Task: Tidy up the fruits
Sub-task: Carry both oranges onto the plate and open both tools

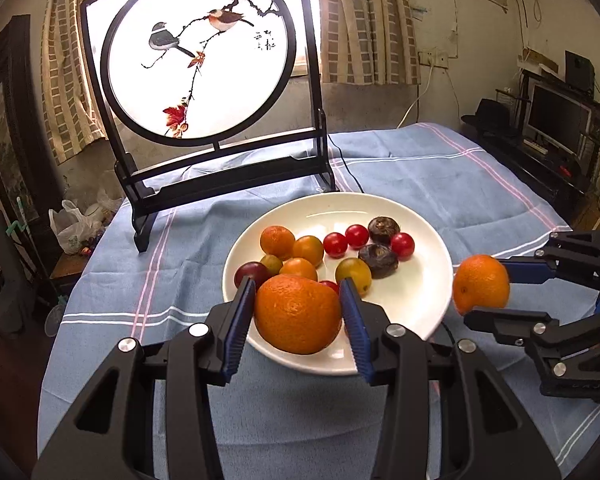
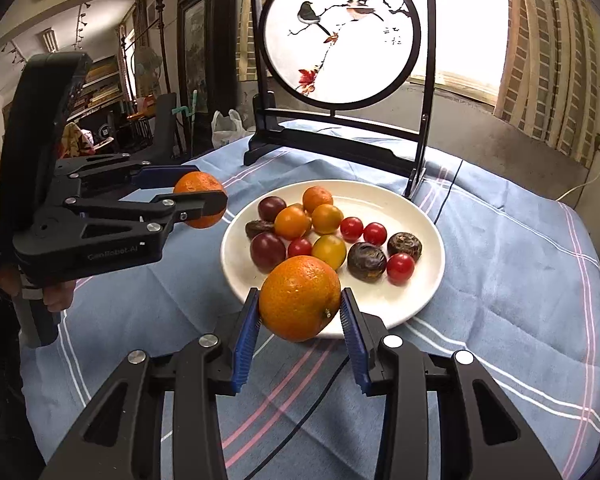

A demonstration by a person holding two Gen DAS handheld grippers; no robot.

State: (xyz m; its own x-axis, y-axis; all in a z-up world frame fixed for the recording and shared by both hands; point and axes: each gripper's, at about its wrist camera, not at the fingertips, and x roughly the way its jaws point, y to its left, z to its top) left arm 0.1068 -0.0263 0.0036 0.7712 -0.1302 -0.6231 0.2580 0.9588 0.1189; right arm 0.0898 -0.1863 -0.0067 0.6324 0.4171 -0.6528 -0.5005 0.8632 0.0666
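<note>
I've got one round orange citrus fruit in each tool. My left tool [image 1: 298, 312] is pinching its orange [image 1: 298, 314] between the blue ribbed pads, hanging over the near edge of the round white ceramic plate [image 1: 416, 304]. My right tool [image 2: 300, 314] is pinching the second orange [image 2: 300, 298] the same way, at the near rim of the plate, approx. half over the blue striped cloth [image 2: 500, 280] on the counter.

Progress, my read: mostly done. Already on the plate: small orange and yellow fruits, e.g. one yellow one [image 2: 329, 251], red cherry tomatoes [image 2: 400, 268], dark purple plums [image 2: 267, 251], and brown wrinkled fruits [image 2: 366, 261], each kind loosely bunched w/ its own. Left to do: set both big oranges down. No loose fruit on the cloth that I can see.

Writing: pale lettering on the side of the left tool body [image 2: 114, 256] looks like "GenRobot-AI", a bit blurred. The black-framed round bird-painting screen [image 1: 198, 52] behind the plate carries small calligraphy characters [image 1: 265, 41]; can't read them.
</note>
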